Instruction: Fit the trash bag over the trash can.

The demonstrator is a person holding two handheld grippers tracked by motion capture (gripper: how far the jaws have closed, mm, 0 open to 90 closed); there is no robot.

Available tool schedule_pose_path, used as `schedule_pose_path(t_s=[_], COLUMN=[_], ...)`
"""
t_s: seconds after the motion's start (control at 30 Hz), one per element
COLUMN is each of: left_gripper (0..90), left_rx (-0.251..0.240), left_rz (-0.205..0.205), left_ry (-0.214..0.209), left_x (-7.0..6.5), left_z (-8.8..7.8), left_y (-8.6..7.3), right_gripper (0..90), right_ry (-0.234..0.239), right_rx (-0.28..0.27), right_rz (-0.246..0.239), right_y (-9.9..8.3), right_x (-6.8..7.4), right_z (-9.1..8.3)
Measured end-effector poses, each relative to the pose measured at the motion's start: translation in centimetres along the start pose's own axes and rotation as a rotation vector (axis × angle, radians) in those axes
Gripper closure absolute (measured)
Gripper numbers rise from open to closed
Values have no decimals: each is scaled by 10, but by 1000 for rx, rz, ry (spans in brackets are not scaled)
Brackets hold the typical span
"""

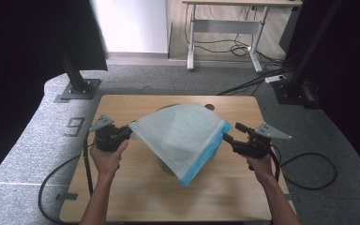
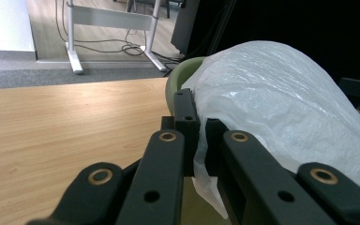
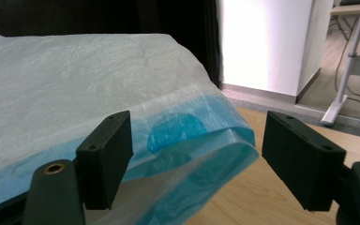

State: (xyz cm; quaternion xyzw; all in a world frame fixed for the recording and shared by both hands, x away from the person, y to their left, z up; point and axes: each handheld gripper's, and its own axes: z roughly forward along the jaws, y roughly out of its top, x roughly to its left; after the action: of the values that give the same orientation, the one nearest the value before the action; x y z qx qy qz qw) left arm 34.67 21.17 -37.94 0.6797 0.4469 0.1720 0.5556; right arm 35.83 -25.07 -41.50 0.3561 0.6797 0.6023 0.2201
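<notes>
Thin plastic bag [image 1: 180, 136], light, limp, slippery: I am pinching its edge in the left hand-held gripper [image 2: 200, 136]; the right hand-held gripper [image 3: 194, 157] is standing wide at the blue hem.

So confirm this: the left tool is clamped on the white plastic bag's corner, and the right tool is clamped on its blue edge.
The right tool is not clamped: the right gripper view shows its jaws standing wide apart around the blue edge, not pressing it. The left tool is indeed shut on the white plastic bag.
</notes>
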Motion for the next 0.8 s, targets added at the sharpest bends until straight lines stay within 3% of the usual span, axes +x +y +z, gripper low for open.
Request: schedule_pose_path(t_s=[0.23, 0.33, 0.47, 0.57, 0.63, 0.8], left_gripper=[883, 882, 882, 881, 880, 878], left_rx=[-1, -1, -1, -1, 0, 0], left_rz=[-5, -6, -15, -18, -15, -7], left_ry=[-9, -10, -12, -15, -17, -36], left_x=[0, 1, 3, 3, 2, -6], left_z=[1, 1, 1, 2, 3, 8], left_y=[-1, -2, -4, -5, -6, -3], right_gripper=[262, 426, 657, 805, 879, 886], right_ry=[68, 97, 136, 119, 83, 3], right_rx=[60, 61, 61, 60, 67, 53], right_rz=[23, 30, 1, -20, -35, -65], right_y=[-4, -9, -12, -11, -8, 5], right_x=[-2, -2, 5, 11, 13, 13], right_z=[20, 25, 29, 29, 27, 13])
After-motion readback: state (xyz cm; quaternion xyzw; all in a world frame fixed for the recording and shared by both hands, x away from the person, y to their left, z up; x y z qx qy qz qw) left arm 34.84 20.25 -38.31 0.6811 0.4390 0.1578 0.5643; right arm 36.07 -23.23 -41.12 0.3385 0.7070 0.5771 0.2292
